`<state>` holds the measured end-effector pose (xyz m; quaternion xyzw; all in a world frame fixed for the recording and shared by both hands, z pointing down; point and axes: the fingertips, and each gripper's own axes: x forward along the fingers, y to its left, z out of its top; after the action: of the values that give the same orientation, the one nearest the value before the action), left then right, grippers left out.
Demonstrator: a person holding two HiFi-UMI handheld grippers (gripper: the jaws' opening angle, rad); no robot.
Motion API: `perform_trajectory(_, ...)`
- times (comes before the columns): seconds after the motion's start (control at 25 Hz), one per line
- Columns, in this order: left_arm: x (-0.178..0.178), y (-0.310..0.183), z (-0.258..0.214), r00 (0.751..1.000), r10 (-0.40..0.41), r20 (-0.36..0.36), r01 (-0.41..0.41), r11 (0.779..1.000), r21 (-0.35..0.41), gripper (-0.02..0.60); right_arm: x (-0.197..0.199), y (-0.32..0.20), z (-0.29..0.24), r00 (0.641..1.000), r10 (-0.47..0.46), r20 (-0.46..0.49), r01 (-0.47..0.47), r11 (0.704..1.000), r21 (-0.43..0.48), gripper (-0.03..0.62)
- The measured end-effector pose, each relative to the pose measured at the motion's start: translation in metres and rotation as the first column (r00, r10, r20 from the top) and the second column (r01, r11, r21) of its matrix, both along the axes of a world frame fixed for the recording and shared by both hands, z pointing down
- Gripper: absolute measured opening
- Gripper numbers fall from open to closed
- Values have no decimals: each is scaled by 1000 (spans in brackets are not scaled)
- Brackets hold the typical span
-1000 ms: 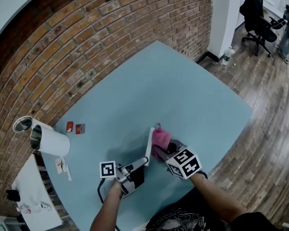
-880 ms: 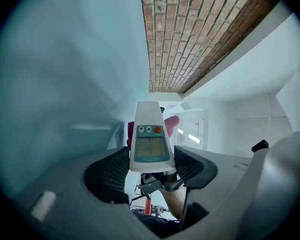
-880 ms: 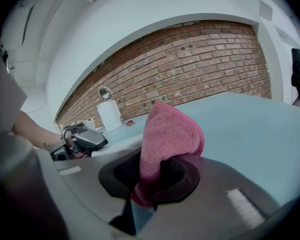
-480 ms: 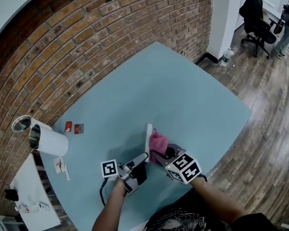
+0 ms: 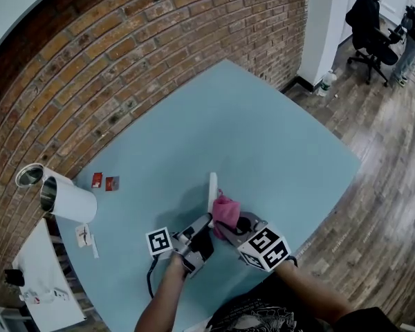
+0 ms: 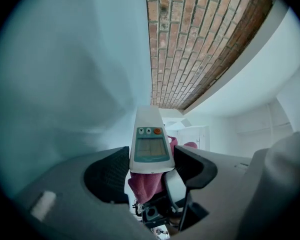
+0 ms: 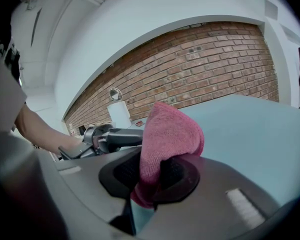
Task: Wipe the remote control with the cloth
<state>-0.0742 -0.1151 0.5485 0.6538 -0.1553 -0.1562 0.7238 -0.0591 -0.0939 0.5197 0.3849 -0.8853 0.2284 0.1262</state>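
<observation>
Cloth (image 5: pixel 226 209) nearer now, gripped by right jaws, remote (image 5: pixel 211 187) by left jaws; blue table (image 5: pixel 263 130), brick wall (image 5: pixel 124 54).

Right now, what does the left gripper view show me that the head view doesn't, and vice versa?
Only the left gripper view: the remote control's face, with its screen and three buttons, one orange. Only the head view: white cylinders and small red items at the blue table's far left, the wooden floor, an office chair. Both: the left gripper gripping the remote, the pink cloth by it, the brick wall, the table.
</observation>
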Motion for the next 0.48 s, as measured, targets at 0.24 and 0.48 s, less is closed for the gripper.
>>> perform_trajectory(0.24, 2, -9, 2, 998, -69, -3, 69, 997, -18, 278, -4, 4, -5, 1000, -3, 5, 3, 1000, 10, 64)
perform_trajectory(0.48, 4, -13, 5, 993, -118, -10, 117, 992, -41, 278, -14, 8, -9, 1000, -22, -8, 22, 999, 34, 64)
